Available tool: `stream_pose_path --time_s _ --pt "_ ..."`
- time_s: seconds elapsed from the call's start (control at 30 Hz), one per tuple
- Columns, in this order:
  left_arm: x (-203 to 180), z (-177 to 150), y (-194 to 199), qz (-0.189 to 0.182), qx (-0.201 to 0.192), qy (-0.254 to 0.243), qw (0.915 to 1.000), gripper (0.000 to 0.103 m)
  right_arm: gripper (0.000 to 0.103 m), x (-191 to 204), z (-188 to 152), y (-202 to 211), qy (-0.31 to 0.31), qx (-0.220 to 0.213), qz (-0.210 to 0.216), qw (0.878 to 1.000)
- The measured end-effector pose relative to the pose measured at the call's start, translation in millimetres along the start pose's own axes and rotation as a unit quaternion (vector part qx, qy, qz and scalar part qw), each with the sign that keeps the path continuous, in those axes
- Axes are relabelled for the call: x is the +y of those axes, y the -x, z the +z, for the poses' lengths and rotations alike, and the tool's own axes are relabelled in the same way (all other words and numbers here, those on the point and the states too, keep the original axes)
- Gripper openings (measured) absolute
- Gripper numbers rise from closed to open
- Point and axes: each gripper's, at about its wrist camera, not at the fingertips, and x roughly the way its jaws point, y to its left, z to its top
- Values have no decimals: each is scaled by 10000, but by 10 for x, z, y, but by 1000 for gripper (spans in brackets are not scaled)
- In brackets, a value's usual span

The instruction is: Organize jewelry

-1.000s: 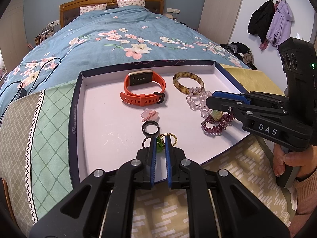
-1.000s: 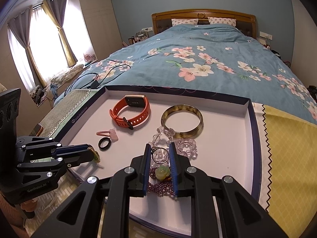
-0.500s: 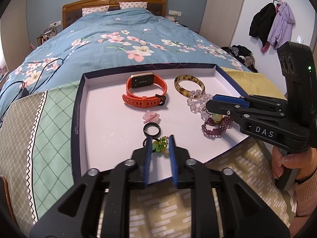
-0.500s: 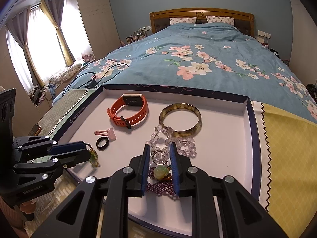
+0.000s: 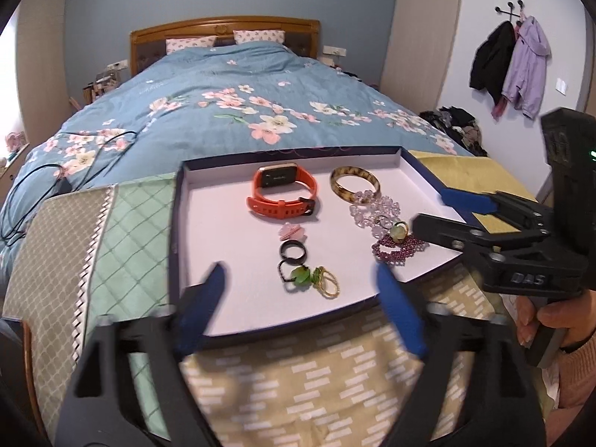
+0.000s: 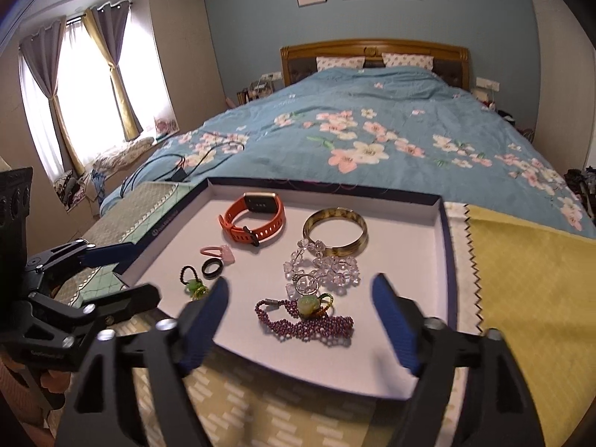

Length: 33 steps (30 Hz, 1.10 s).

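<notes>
1. Jewelry lies spread in a shallow white tray [image 5: 178,231] with a dark rim, set on patterned cloths at the foot of a bed [image 6: 372,119].
2. At the tray's far side an orange watch [image 5: 283,195] sits left of a mottled bangle [image 5: 354,184]; clear beads [image 5: 374,208] touch the bangle's near edge.
3. Nearer, a pink clip [image 5: 292,231] lies just beyond a black ring [image 5: 293,251], and a green charm [image 5: 301,277] with gold rings [image 5: 327,285] rests near the tray's near edge.
4. At near right, a purple bracelet [image 6: 309,322] lies with a pale green stone [image 6: 308,304] on it and a silver ring [image 6: 304,284] just beyond.
5. The left gripper [image 5: 298,311] hangs above the near rim, its jaws opening wide; the green charm lies on the tray between and beyond the blue fingers [image 5: 206,303], untouched.
6. The right gripper [image 6: 300,322] is also opening, with the purple bracelet lying free between its fingers [image 6: 393,322].
7. A hand [image 5: 547,316] holds the right gripper's handle at the right.
8. Coats [image 5: 510,63] hang on the far right wall; curtains [image 6: 85,85] frame a bright window at left.
</notes>
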Motion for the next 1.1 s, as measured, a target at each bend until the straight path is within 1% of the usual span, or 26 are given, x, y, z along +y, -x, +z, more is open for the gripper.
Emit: stream_pose_path --time_s 0.07,0.1,0.13,0.17,0.37,0.53,0.63,0.7,0.87,1.0,1.1 --pt "8 -38 131 62 -185 -6 9998 93 87 10 -17 78 14 -102 -65 9999" --pt "18 -63 205 101 -274 12 9996 97 91 12 -33 128 10 -160 -113 9998" --pt "28 -82 257 154 -355 55 9992 97 94 13 -56 191 4 -242 -165 9996" --pt "44 -113 334 206 -463 101 9987 97 95 12 -76 247 7 -317 -199 9993" --pt "69 -237 723 590 -1003 161 9931 97 96 65 -206 561 140 -689 -597 9957" --pt "35 -313 1056 805 -1606 201 9835 97 96 139 -323 842 267 -1230 -817 9887" --pt "-17 -358 1251 904 -1929 150 9769 97 96 180 -393 954 342 -1396 -920 9853" --pt "-58 -368 1333 929 -2040 126 9745 97 96 201 -428 1021 352 -1498 -936 9836" --pt "-127 -428 1510 965 -2228 148 9700 97 96 261 -496 1236 382 -1969 -1191 9724" --pt "-188 -467 1618 1042 -2408 138 9649 97 96 293 -513 1332 365 -2197 -1150 9681" --pt "-204 -474 1668 1020 -2503 187 9626 97 96 321 -524 1351 377 -2253 -1158 9666"
